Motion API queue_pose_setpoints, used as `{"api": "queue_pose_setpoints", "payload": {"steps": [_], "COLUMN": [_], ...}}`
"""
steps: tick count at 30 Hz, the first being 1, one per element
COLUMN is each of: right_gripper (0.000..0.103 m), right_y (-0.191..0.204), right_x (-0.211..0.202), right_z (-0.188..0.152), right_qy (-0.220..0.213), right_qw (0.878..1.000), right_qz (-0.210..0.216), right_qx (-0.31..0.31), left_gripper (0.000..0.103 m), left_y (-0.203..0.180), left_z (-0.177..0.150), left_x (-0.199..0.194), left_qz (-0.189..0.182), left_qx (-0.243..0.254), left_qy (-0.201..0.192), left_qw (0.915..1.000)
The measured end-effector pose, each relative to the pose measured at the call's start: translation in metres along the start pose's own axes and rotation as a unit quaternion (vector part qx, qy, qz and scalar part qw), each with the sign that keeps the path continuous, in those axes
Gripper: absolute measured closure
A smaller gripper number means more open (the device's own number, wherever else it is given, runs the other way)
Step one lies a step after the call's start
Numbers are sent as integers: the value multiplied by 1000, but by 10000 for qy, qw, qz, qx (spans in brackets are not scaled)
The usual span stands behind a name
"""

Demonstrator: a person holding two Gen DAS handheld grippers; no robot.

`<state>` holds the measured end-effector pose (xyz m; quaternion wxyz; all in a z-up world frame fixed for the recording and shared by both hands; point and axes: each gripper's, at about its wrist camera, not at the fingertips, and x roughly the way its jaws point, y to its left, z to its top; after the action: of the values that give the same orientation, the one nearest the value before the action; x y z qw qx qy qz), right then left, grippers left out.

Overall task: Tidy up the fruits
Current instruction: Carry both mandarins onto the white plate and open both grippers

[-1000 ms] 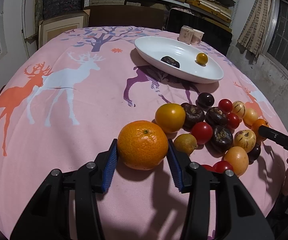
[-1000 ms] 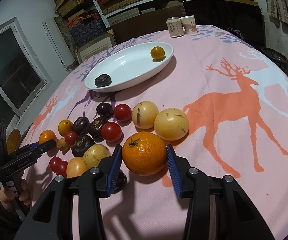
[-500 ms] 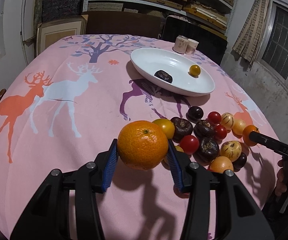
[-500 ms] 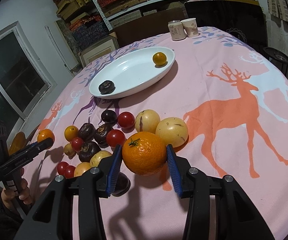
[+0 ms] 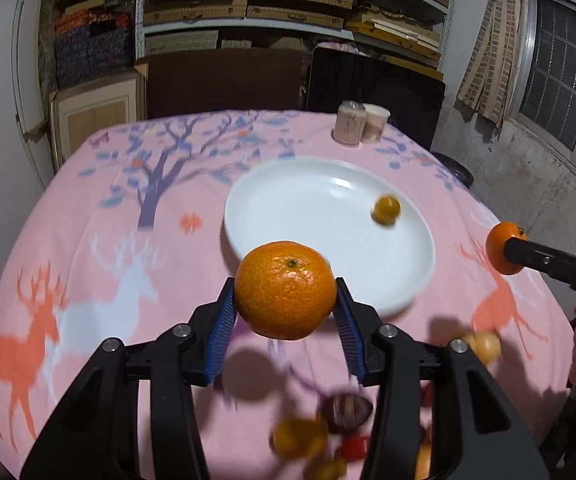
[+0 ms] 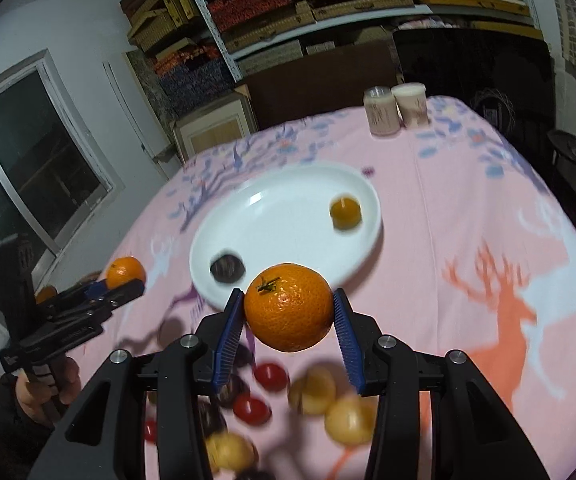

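My left gripper (image 5: 286, 312) is shut on a mandarin (image 5: 286, 290), held in the air just in front of the white oval plate (image 5: 288, 200). My right gripper (image 6: 288, 316) is shut on a second mandarin (image 6: 288, 312), also raised near the plate's (image 6: 272, 216) front rim. The plate holds a small yellow-orange fruit (image 5: 386, 209) and a dark fruit (image 6: 228, 268). Each gripper shows in the other's view: the right one (image 5: 505, 248) at the right edge, the left one (image 6: 124, 280) at the left. The loose fruit pile (image 6: 288, 400) lies blurred on the pink cloth below.
Two paper cups (image 5: 361, 122) stand at the table's far edge behind the plate. Shelves of boxes (image 5: 288, 0) and a dark chair back (image 5: 224, 80) fill the background. A person's hand (image 6: 44, 384) grips the left tool's handle. A window (image 6: 28, 168) is on the left.
Both grippers have risen off the tablecloth with their mandarins and moved forward toward the plate. The fruit pile has dropped to the bottom of both views.
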<state>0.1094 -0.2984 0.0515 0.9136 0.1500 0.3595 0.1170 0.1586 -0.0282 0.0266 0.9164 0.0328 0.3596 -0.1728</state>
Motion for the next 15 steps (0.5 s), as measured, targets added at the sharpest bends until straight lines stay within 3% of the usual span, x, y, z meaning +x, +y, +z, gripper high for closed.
{"api": "queue_pose_setpoints", "payload": {"steps": [2, 6, 15], "right_gripper": [58, 58, 58], "right_y": [1, 2, -8], "right_x": [17, 66, 149], "right_z": [18, 42, 54], "right_qy": [43, 315, 748], "right_qw": [10000, 9994, 9966], "right_qz": [42, -128, -341], "right_qx": [9, -37, 67], "left_gripper": [56, 56, 56], "left_y": [-3, -4, 5], "left_z": [22, 48, 64], "left_x": [23, 73, 159], "left_qz": [197, 169, 281], "left_qx": [125, 114, -15], "left_qy": [-15, 246, 816], "left_qw": [9997, 9995, 9963]}}
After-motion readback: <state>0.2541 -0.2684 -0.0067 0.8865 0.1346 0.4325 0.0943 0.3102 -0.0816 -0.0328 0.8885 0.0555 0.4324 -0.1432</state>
